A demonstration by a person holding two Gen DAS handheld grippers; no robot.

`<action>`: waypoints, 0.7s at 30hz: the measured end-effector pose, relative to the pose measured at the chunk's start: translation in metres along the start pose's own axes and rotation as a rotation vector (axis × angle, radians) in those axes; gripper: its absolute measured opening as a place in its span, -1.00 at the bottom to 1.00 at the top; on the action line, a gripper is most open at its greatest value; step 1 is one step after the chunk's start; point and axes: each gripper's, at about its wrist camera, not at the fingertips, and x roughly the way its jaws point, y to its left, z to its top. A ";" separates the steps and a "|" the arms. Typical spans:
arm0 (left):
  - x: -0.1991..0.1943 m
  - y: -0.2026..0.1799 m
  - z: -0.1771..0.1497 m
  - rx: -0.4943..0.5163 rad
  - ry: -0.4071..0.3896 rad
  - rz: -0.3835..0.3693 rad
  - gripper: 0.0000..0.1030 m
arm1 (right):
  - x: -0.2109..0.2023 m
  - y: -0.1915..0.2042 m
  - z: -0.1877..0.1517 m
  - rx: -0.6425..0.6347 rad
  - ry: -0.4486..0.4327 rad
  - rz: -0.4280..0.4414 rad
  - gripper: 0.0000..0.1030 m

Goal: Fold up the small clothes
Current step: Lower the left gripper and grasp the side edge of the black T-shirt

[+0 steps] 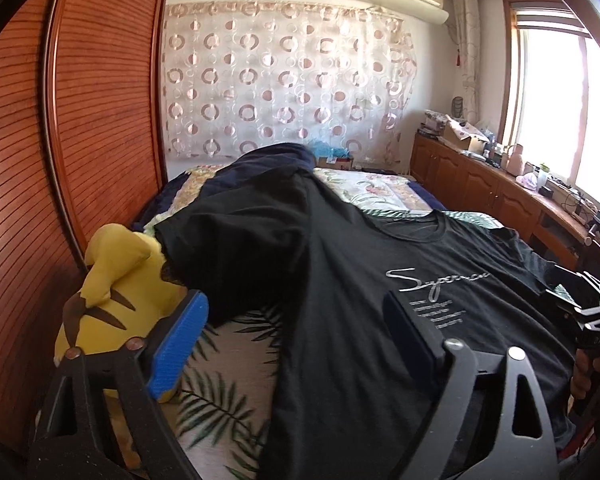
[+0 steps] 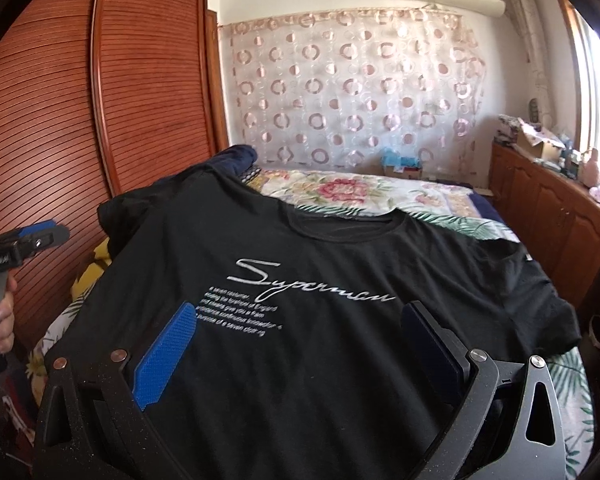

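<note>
A black T-shirt (image 1: 340, 280) with silver script print lies front-up on the bed, also seen in the right wrist view (image 2: 320, 272). Its left sleeve drapes over a bump and a yellow plush toy (image 1: 116, 280). My left gripper (image 1: 296, 320) is open and empty above the shirt's left side, its blue left pad (image 1: 180, 344) near the plush. My right gripper (image 2: 300, 328) is open and empty above the lower chest of the shirt. The right gripper shows at the right edge of the left wrist view (image 1: 592, 312); the left gripper shows at the left edge of the right wrist view (image 2: 28, 244).
The bed (image 2: 360, 192) has a floral and leaf-print cover. A brown slatted wardrobe (image 1: 80, 120) stands close on the left. A wooden cabinet (image 1: 480, 184) with clutter runs along the right under the window. A dark blue blanket (image 1: 276, 160) is heaped at the bed's far end.
</note>
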 end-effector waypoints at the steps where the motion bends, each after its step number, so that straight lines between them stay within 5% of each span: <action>1: 0.003 0.006 0.001 0.000 0.006 0.014 0.56 | 0.002 0.000 -0.001 -0.004 0.010 0.005 0.98; 11: 0.036 0.057 0.027 -0.057 0.031 0.004 0.02 | 0.021 -0.019 0.001 -0.046 0.113 0.025 0.98; 18: 0.076 0.085 0.046 -0.065 0.091 0.067 -0.11 | 0.020 -0.024 0.008 -0.069 0.136 0.030 0.98; 21: 0.087 0.092 0.048 -0.070 0.119 0.092 -0.41 | 0.027 -0.023 0.007 -0.078 0.138 0.033 0.98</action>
